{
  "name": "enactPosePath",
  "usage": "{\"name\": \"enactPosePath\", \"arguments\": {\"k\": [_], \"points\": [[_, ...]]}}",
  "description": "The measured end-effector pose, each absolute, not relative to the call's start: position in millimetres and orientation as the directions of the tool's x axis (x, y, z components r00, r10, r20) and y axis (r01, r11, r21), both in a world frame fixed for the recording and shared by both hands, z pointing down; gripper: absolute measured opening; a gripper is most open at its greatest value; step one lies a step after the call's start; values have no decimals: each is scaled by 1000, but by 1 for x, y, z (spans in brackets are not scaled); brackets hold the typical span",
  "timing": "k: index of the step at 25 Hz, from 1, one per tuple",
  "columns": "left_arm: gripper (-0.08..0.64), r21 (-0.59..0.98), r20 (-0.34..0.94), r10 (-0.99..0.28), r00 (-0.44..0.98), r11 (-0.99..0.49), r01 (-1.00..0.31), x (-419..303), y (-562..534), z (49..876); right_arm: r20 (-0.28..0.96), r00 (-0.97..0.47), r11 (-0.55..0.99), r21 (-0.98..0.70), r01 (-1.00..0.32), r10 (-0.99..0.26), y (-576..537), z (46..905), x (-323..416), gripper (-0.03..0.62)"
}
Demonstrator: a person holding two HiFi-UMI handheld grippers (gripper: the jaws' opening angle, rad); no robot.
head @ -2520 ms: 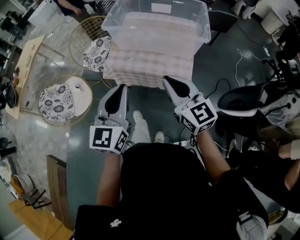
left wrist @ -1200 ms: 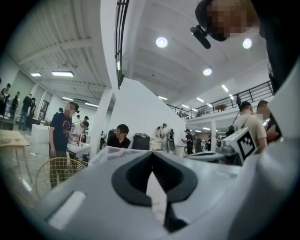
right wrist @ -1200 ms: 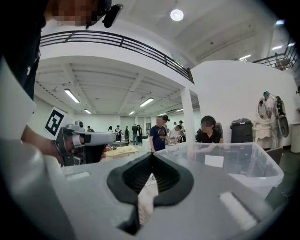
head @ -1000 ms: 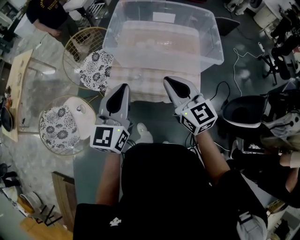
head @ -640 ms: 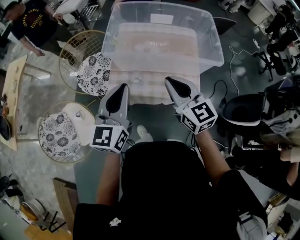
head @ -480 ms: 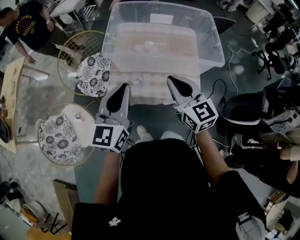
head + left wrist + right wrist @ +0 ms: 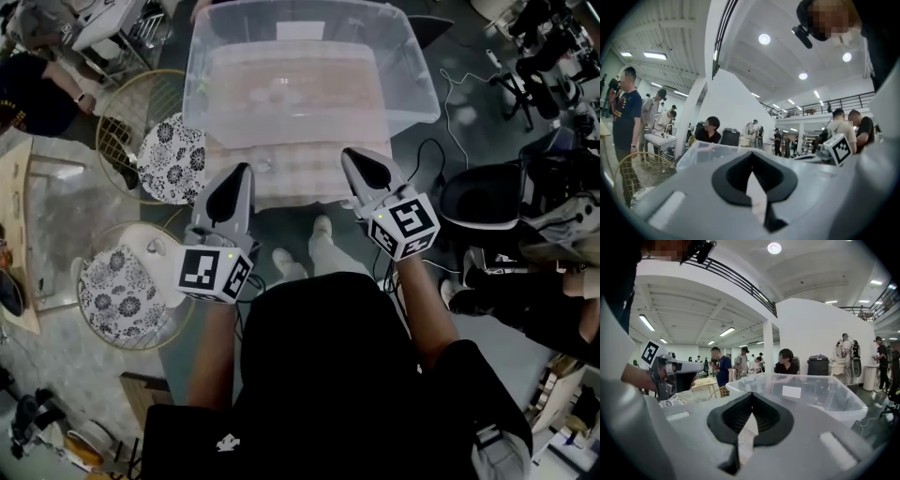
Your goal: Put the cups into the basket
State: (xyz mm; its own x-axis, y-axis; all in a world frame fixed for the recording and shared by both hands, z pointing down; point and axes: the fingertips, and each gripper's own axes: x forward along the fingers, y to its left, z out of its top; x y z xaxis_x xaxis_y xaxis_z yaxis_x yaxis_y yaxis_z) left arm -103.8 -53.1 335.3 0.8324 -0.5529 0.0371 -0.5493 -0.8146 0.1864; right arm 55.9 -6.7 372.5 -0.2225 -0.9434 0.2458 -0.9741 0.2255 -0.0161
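Observation:
A large clear plastic bin (image 7: pixel 413 97) stands on a table with a checked cloth (image 7: pixel 300 173), ahead of me. One small clear cup-like thing (image 7: pixel 263 166) sits on the cloth by the bin's near wall. Pale shapes inside the bin are too faint to name. My left gripper (image 7: pixel 242 174) is shut and empty, level with the cloth's near edge, just left of the cup. My right gripper (image 7: pixel 354 157) is also shut and empty, at the cloth's near right. In the right gripper view the jaws (image 7: pixel 751 401) point at the bin (image 7: pixel 820 394). The left gripper view shows its jaws (image 7: pixel 753 161) closed on nothing.
Two round wire chairs with floral cushions (image 7: pixel 173 157) (image 7: pixel 117 291) stand at the left. A black office chair (image 7: pixel 487 197) and floor cables (image 7: pixel 450 84) are at the right. People stand around a low table (image 7: pixel 19 234) farther left.
The table and bin have drifted leftward and up in the head view as my feet step below. Both grippers stay shut and empty in front of me.

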Motion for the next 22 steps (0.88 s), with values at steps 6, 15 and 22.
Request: {"name": "enactPosePath", "arguments": {"k": [6,15,22], "points": [[3,180,64,-529,846,-828,-531,-79,-62,341,319,-186,190,-18,-982,-929,-7,402,94,2],[3,163,95,-534,840,-824,-543,-44,-79,345,487,-210,232,-16,-973,-848,-18,485,128,2],[3,173,132,-552,823,-805,-568,-30,-92,358,630,-248,302,-22,-953,-736,-29,556,137,50]]}}
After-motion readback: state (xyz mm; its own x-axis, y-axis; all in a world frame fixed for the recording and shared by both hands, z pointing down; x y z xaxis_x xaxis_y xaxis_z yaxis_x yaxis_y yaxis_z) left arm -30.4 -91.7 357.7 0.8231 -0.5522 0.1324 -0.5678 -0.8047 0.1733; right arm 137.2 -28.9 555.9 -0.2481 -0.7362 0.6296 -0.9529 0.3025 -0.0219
